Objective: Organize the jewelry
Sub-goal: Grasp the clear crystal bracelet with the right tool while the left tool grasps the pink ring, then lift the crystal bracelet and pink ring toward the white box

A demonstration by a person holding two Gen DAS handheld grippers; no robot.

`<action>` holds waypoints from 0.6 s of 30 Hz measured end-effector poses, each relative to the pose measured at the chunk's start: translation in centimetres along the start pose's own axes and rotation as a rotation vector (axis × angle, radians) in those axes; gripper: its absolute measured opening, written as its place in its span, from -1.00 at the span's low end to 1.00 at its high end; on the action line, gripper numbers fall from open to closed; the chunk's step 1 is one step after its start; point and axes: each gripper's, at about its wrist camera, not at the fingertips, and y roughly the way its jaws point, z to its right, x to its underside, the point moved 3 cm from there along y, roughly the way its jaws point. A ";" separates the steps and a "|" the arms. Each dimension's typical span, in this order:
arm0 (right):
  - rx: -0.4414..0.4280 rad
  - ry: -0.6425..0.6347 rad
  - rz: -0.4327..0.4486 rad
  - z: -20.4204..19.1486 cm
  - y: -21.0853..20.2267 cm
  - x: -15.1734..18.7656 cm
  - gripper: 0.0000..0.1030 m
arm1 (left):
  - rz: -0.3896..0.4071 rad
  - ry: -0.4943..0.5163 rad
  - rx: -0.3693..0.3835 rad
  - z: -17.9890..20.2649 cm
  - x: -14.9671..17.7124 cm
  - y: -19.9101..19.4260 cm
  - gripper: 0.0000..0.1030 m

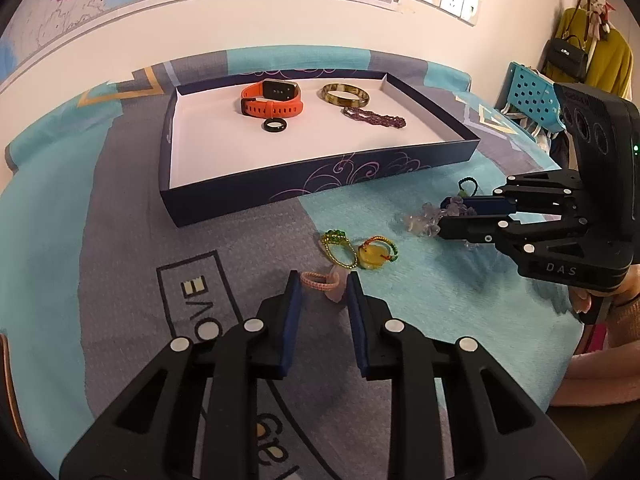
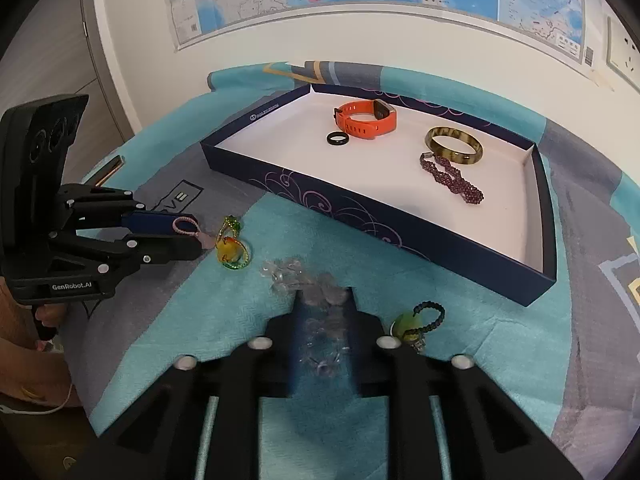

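Note:
My left gripper (image 1: 323, 286) is shut on a pink cord loop (image 1: 318, 281) with a pale pink stone, low on the bedspread. In the right wrist view, my right gripper (image 2: 325, 304) is shut on a clear crystal bracelet (image 2: 288, 276), whose beads trail out ahead of the fingertips. Between the two lie a green bead ring (image 1: 340, 248) and a yellow pendant (image 1: 372, 256). A green pendant on a black cord (image 2: 412, 326) rests just right of the right gripper. The dark blue tray (image 1: 280, 188) holds an orange watch (image 1: 272, 100), black ring (image 1: 275, 125), amber bangle (image 1: 345, 95) and purple bead string (image 1: 374, 117).
Everything sits on a teal and grey bedspread (image 1: 120, 240) against a white wall with a map. A blue perforated basket (image 1: 528, 92) and hanging bags (image 1: 568, 56) are at the far right. A person's hand (image 1: 584, 300) holds the right gripper's handle.

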 end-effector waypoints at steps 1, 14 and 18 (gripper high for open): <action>-0.005 0.003 0.005 0.0 -0.1 0.0 -0.72 | 0.000 -0.003 0.001 0.0 0.0 0.0 -0.55; -0.074 0.059 0.087 0.5 -2.6 -1.0 -0.85 | 0.012 -0.035 0.025 0.0 0.3 -0.8 -0.58; -0.073 0.065 0.098 0.7 -2.9 -1.1 -0.85 | 0.010 -0.025 0.013 0.2 0.4 -0.7 -0.56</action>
